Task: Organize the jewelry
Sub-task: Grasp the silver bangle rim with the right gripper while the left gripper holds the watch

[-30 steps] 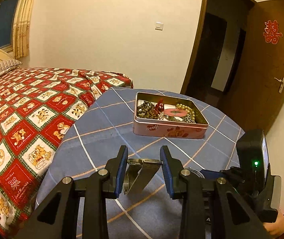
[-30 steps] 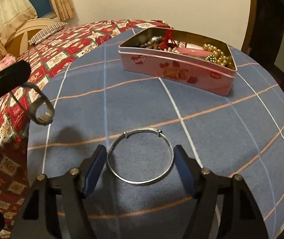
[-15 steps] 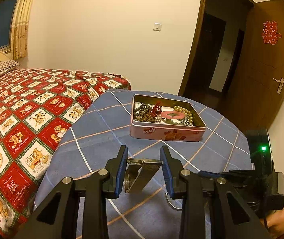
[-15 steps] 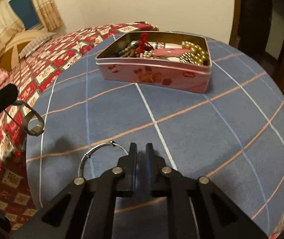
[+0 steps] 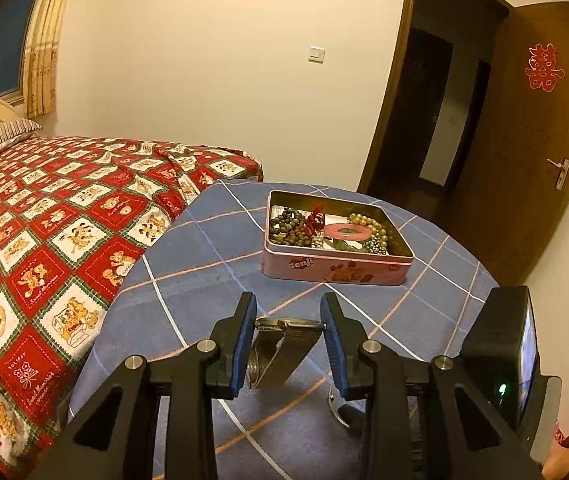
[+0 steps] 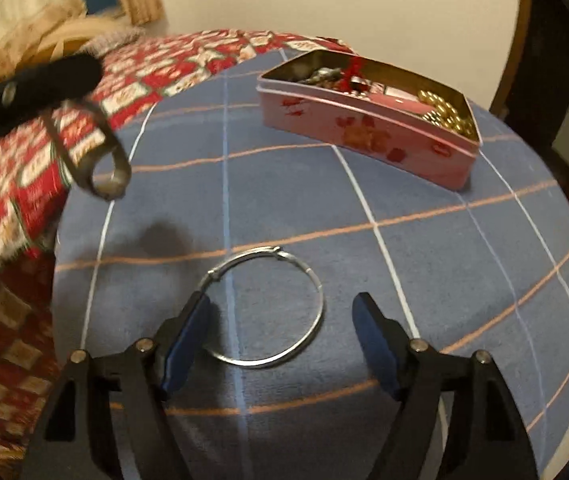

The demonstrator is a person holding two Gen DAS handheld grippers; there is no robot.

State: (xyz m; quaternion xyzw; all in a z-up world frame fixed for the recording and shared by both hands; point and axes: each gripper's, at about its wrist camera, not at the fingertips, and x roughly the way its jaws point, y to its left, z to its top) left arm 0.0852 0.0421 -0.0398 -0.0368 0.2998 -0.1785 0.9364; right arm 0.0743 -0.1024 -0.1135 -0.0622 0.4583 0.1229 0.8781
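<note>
My left gripper (image 5: pixel 287 322) is shut on a metal mesh-band watch (image 5: pixel 284 344) and holds it above the blue table. The watch also hangs at the upper left of the right wrist view (image 6: pixel 96 160). A thin silver bangle (image 6: pixel 268 308) lies flat on the table, just ahead of my right gripper (image 6: pixel 282 320), which is open and empty with its left finger over the bangle's near left edge. A pink tin (image 5: pixel 336 268) filled with beads, pearls and a pink ring stands at the far side of the table; it also shows in the right wrist view (image 6: pixel 368 128).
The round table has a blue checked cloth (image 6: pixel 424 208). A bed with a red patterned cover (image 5: pixel 44 232) adjoins it on the left. An open wooden door (image 5: pixel 540 140) and dark doorway are at the back right. The right gripper's body (image 5: pixel 500 356) is beside my left one.
My right gripper has opened from shut and shifted so the bangle lies between its fingers. My left gripper still holds the watch, slightly farther from the tin.
</note>
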